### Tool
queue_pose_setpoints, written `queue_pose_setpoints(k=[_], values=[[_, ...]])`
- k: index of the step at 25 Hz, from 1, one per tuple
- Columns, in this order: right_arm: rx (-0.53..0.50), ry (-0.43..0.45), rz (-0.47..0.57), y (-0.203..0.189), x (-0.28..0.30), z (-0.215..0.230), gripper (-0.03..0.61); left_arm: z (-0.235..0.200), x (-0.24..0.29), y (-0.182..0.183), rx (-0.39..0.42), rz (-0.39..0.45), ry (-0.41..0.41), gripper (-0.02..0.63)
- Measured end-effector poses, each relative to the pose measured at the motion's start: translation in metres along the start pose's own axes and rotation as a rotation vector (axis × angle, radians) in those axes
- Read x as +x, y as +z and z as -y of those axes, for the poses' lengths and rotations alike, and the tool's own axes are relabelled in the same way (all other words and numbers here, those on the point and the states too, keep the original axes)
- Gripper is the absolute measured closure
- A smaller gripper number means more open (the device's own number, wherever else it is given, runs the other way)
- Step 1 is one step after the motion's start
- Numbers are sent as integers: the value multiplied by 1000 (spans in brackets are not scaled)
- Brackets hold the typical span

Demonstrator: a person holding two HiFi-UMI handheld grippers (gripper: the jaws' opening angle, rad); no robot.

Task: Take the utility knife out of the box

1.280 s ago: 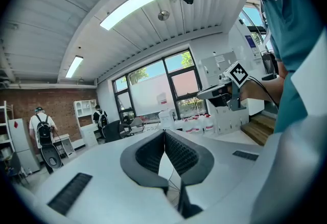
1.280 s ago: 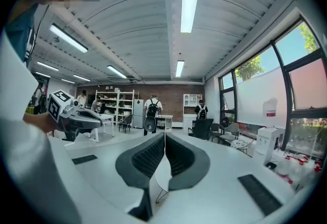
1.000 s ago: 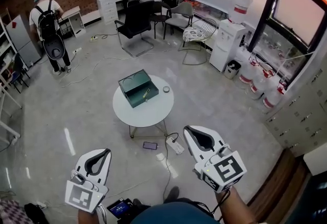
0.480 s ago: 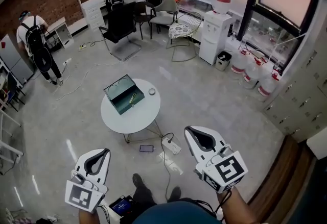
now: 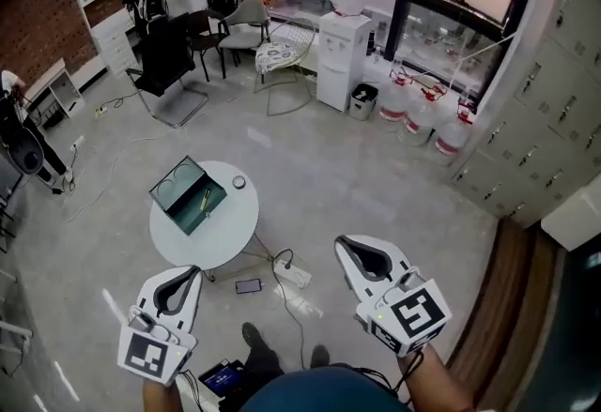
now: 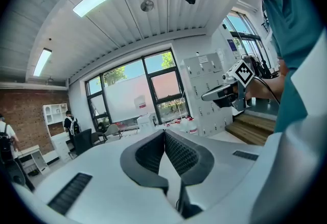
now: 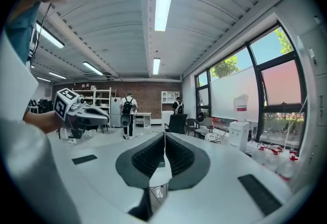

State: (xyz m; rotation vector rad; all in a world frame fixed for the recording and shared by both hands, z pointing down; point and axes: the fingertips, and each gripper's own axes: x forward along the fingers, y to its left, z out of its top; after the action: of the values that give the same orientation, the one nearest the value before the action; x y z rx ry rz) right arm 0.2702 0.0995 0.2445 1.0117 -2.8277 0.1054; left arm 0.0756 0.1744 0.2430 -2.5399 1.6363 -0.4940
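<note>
Over at the left, the left gripper (image 5: 194,272) is held low near the bottom edge of the head view, and its jaws are seen pressed together in its own view, with nothing between them. Just to the right and further up the picture, the round white desk (image 5: 218,236) is found across the bare floor, well apart from both grippers. The open green box (image 5: 180,187) is set on the desk's left half, and inside it a slim yellowish thing is made out, taken to be the utility knife (image 5: 205,201); it is too small for detail to be told. A small round object (image 5: 238,182) is left on the desk just beside the box. Further right, the right gripper (image 5: 344,242) is carried at a similar height, jaws likewise closed and empty. So nothing of the task is judged done yet: the knife is lying in the box, untouched. Everything is left to be done: the desk to be approached, a pair of jaws to be opened over the box, the knife to be gripped and lifted clear
</note>
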Motion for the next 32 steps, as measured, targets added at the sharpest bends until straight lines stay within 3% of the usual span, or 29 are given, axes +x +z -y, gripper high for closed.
queue_pose_setpoints(k=[25,32], values=[[-28,-192,-57,47,255,-47,540,-284,60,-66,-26,76,-171,594],[-56,-143,-86,56,330,-62,540,-353,59,-91,-60,73,-124,594]])
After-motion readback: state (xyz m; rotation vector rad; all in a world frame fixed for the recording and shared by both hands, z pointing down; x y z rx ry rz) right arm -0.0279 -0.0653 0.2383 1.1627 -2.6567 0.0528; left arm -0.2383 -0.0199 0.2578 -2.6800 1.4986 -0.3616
